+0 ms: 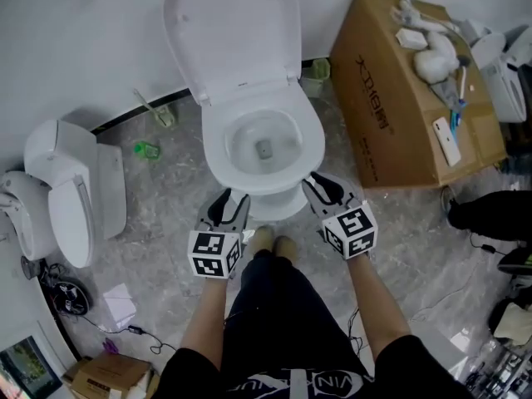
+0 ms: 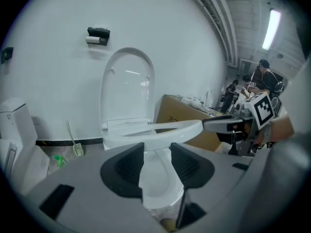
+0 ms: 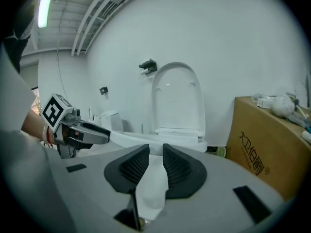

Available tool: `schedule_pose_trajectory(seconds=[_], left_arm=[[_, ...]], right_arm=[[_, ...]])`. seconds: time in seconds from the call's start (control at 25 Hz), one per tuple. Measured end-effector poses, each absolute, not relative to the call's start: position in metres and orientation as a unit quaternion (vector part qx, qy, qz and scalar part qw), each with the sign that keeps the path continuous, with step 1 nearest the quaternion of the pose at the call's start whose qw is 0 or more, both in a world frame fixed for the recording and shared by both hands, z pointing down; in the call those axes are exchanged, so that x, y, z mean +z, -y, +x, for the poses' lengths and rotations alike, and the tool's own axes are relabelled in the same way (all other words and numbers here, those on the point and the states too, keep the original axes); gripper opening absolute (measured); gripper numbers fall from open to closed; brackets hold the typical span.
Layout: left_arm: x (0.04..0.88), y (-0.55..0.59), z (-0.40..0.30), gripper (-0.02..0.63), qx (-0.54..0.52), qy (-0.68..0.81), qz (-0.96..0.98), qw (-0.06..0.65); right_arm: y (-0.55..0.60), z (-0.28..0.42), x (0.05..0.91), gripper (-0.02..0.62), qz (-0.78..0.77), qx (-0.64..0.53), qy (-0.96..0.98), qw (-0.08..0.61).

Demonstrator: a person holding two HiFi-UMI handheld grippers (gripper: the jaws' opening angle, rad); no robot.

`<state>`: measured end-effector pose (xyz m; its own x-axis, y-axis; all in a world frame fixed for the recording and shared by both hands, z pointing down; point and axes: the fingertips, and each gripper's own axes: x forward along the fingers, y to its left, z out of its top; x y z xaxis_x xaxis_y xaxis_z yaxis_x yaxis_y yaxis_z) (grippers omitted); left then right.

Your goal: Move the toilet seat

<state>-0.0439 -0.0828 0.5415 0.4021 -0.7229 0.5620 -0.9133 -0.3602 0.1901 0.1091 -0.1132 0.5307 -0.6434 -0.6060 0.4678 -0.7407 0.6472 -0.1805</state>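
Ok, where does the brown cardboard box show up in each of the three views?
Head view: the cardboard box is at upper right, to the right of the raised toilet lid.
Left gripper view: the cardboard box is right of centre, low beside the toilet lid.
Right gripper view: the cardboard box is at the far right edge, and the toilet lid is near centre.
Shared landmark: the upright toilet lid, with the box to its right in all three.

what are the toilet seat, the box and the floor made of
Seat: probably hard plastic, glossy white; thin, smooth, with soft highlights.
Box: corrugated cardboard, matte brown, with print on its side.
Floor: polished stone or marble-look tile, grey veining with a slight sheen; can't tell which.
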Motion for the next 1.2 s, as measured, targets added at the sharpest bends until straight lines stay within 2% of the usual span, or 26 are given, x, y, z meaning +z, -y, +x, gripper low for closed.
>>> schedule_pose_trajectory(seconds=[0.64,1.2], left_arm=[[0.465,0.146,-0.059,0.163,0.159,0.529,0.814,0.178],[0.403,0.234,-0.082,0.152,0.118,0.526,0.827,0.16]], right_arm=[[0.176,0.093,0.457,0.084,0.39,0.155,0.899,0.124],[0.263,0.068,0.394,0.06,0.42,0.134,0.894,0.079]])
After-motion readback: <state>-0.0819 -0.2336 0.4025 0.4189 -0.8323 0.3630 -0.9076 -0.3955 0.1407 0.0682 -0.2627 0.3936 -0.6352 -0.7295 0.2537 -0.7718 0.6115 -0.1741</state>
